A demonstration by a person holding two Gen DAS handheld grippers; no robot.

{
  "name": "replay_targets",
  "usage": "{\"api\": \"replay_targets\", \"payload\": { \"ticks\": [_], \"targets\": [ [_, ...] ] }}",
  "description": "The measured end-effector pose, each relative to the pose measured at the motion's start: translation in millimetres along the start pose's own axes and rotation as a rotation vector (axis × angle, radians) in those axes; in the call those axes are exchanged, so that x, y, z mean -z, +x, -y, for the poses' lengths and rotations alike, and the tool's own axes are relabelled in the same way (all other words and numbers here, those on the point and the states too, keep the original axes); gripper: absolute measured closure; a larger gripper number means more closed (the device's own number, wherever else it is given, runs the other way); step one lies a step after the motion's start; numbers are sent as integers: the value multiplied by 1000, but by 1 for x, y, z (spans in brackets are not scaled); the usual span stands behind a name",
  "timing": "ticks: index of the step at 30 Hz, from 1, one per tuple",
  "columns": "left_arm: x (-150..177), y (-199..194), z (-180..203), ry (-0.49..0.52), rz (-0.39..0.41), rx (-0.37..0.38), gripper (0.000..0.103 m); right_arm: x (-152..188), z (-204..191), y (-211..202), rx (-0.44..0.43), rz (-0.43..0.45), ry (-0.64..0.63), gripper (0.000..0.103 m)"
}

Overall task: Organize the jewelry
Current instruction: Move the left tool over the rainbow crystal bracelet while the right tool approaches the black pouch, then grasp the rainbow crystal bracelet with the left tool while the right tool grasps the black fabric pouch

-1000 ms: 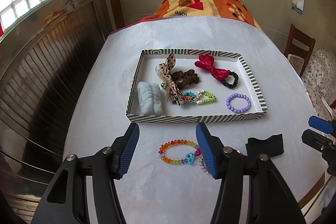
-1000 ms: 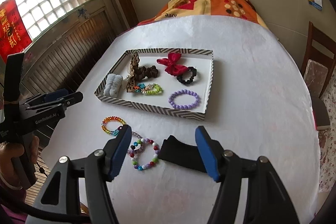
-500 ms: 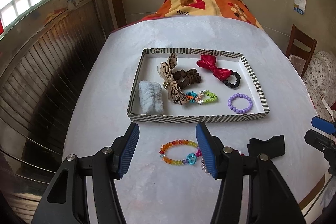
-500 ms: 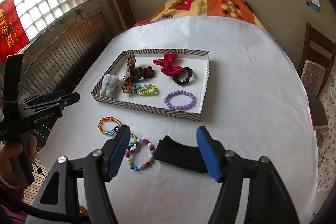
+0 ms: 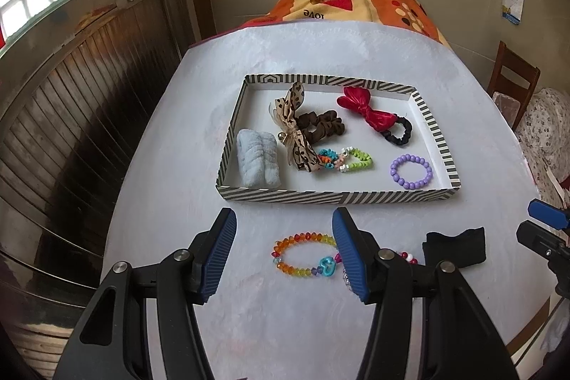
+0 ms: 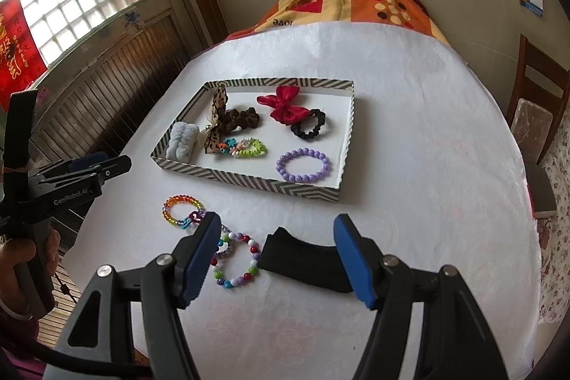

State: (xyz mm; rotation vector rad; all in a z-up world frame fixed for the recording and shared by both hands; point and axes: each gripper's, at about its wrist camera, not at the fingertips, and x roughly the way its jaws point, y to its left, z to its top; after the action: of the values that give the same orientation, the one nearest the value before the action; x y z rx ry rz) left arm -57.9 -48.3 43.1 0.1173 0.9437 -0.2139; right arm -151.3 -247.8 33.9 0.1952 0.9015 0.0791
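**Claws poised over loose jewelry on the worktop**

Left claw [image 5: 283,251], jaws spread wide and empty, frames the rainbow bead bracelet [image 5: 304,255] lying on the white worktop [image 5: 171,202]. Right claw [image 6: 276,255], likewise agape and empty, hovers above the black cloth band [image 6: 302,260], with the multicolored bead bracelet [image 6: 237,260] just beside its left finger. Beyond both stands the striped tray [image 5: 335,196], holding a purple bead bracelet [image 5: 410,172], red bow [image 5: 367,111], brown scrunchie [image 5: 320,125] and pale blue scrunchie [image 5: 257,157].
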Motion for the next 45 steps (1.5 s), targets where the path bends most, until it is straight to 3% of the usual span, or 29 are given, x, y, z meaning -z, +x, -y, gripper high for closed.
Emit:
{"api": "replay_targets", "payload": {
  "ticks": [10, 17, 25, 30, 33, 38, 45],
  "targets": [
    [0, 7, -7, -20, -30, 23, 56, 2, 2, 6, 4, -16, 6, 34],
    [2, 27, -34, -135, -130, 157, 56, 12, 13, 22, 5, -57, 21, 34],
    [18, 57, -38, -147, -225, 203, 56, 30, 22, 49, 29, -124, -18, 34],
    [27, 82, -46, -213, -295, 235, 56, 38, 26, 66, 31, -178, -63, 34],
    [30, 90, -47, -221, -322, 224, 56, 42, 21, 72, 8, -196, -129, 34],
    [30, 100, -44, -216, -350, 232, 56, 41, 8, 83, -7, -251, -356, 34],
    [33, 115, -39, -209, -390, 186, 56, 30, 5, 104, -47, -326, -536, 27]
  ]
}}
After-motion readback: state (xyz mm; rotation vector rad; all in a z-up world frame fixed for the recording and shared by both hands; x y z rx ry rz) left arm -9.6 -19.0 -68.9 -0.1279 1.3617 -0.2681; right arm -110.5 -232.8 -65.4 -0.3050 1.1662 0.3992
